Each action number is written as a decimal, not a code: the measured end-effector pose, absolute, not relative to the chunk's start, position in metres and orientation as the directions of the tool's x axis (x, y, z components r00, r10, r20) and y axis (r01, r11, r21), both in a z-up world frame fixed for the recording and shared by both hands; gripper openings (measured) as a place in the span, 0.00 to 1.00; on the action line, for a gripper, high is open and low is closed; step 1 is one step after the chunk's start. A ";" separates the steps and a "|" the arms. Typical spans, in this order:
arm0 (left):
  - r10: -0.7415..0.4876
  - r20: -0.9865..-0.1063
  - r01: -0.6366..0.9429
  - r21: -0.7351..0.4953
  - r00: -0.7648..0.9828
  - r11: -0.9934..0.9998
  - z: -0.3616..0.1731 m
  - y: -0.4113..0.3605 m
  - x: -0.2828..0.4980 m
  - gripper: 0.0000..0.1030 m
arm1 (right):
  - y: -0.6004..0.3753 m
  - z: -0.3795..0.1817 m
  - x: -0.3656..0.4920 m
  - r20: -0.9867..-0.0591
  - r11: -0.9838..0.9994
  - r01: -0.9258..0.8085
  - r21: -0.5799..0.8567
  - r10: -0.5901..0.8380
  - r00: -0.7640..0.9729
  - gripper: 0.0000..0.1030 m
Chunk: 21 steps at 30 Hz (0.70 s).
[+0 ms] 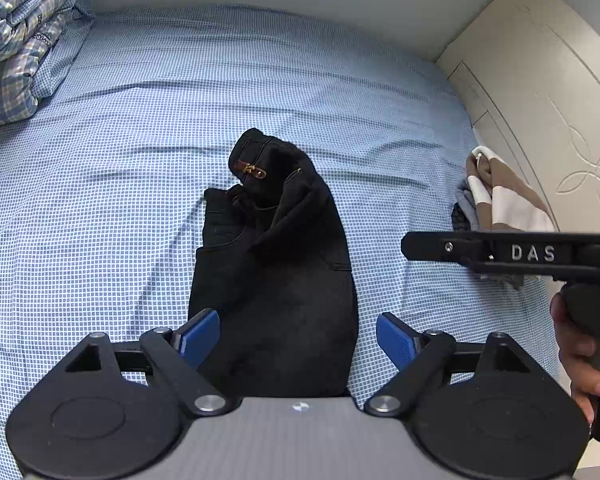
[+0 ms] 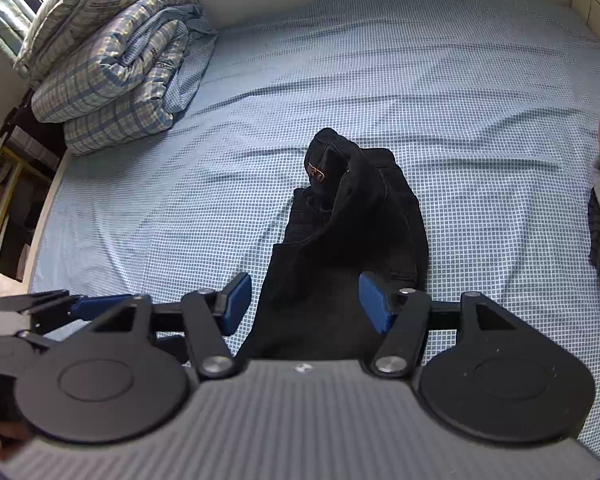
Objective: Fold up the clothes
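A black pair of jeans (image 1: pixel 276 264) with a brown leather tag lies crumpled lengthwise on the blue checked bed sheet (image 1: pixel 120 200); it also shows in the right wrist view (image 2: pixel 340 256). My left gripper (image 1: pixel 298 340) is open, its blue pads either side of the near end of the jeans, above the cloth. My right gripper (image 2: pixel 304 304) is open too, straddling the same near end. The right gripper shows from the side at the right of the left wrist view (image 1: pixel 500 252). Neither holds anything.
A folded plaid quilt (image 2: pixel 112 76) sits at the far left of the bed. A pile of brown, white and grey clothes (image 1: pixel 496 200) lies at the right edge by the cream headboard (image 1: pixel 540 80). A white wall runs along the far side.
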<state>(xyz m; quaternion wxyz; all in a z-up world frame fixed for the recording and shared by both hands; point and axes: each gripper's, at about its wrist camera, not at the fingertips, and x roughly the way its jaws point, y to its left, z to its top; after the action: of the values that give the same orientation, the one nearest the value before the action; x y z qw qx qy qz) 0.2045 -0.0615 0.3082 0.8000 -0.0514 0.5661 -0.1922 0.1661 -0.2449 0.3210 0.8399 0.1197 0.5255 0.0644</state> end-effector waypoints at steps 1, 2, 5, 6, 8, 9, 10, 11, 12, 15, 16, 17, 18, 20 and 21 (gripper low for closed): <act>-0.372 -0.885 0.245 -0.309 0.280 0.919 0.300 -0.053 0.205 0.85 | -0.238 0.312 0.172 -0.874 0.969 0.030 0.246 0.209 0.439 0.60; -0.378 -0.884 0.241 -0.317 0.275 0.917 0.293 -0.045 0.205 0.85 | -0.230 0.302 0.178 -0.880 0.976 0.040 0.216 0.176 0.442 0.60; -0.409 -0.875 0.218 -0.359 0.261 0.907 0.271 -0.018 0.208 0.85 | -0.202 0.274 0.200 -0.882 0.991 0.055 0.119 0.080 0.465 0.60; -0.416 -0.872 0.215 -0.368 0.257 0.905 0.265 -0.009 0.209 0.85 | -0.194 0.266 0.210 -0.880 0.996 0.048 0.080 0.048 0.473 0.60; -0.417 -0.871 0.223 -0.367 0.258 0.903 0.251 0.004 0.212 0.85 | -0.178 0.249 0.229 -0.871 0.999 0.032 0.000 -0.016 0.491 0.60; -0.413 -0.873 0.230 -0.359 0.261 0.904 0.245 0.011 0.214 0.85 | -0.172 0.242 0.239 -0.865 0.999 0.020 -0.039 -0.044 0.500 0.60; -0.409 -0.873 0.237 -0.353 0.264 0.905 0.240 0.017 0.216 0.85 | -0.166 0.235 0.249 -0.857 0.997 0.008 -0.078 -0.071 0.510 0.60; -0.405 -0.874 0.243 -0.346 0.267 0.906 0.235 0.023 0.219 0.85 | -0.161 0.228 0.259 -0.850 0.992 -0.015 -0.122 -0.096 0.518 0.60; -0.407 -0.874 0.243 -0.348 0.266 0.905 0.230 0.029 0.221 0.85 | -0.156 0.223 0.268 -0.843 0.984 -0.041 -0.173 -0.126 0.524 0.60; -0.426 -0.869 0.233 -0.372 0.251 0.898 0.217 0.046 0.228 0.85 | -0.147 0.208 0.292 -0.814 0.946 -0.097 -0.309 -0.210 0.542 0.60; -0.431 -0.868 0.230 -0.380 0.247 0.896 0.214 0.050 0.229 0.85 | -0.147 0.204 0.299 -0.807 0.936 -0.109 -0.336 -0.227 0.545 0.60; -0.436 -0.866 0.229 -0.386 0.245 0.894 0.211 0.053 0.230 0.84 | -0.147 0.200 0.306 -0.808 0.931 -0.116 -0.347 -0.234 0.540 0.60; -0.439 -0.865 0.230 -0.388 0.244 0.892 0.209 0.056 0.231 0.84 | -0.148 0.197 0.313 -0.810 0.927 -0.122 -0.354 -0.239 0.535 0.60; -0.441 -0.864 0.235 -0.388 0.243 0.891 0.203 0.061 0.234 0.85 | -0.150 0.191 0.328 -0.824 0.925 -0.129 -0.358 -0.248 0.509 0.60; -0.440 -0.865 0.237 -0.387 0.242 0.891 0.201 0.063 0.235 0.84 | -0.150 0.188 0.335 -0.829 0.923 -0.130 -0.363 -0.256 0.498 0.60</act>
<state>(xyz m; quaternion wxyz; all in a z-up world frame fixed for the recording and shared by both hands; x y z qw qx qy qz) 0.2347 0.0627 0.2006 0.7831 -0.0880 0.5766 -0.2160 0.3345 -0.1499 0.1878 0.8436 -0.1929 0.4997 -0.0374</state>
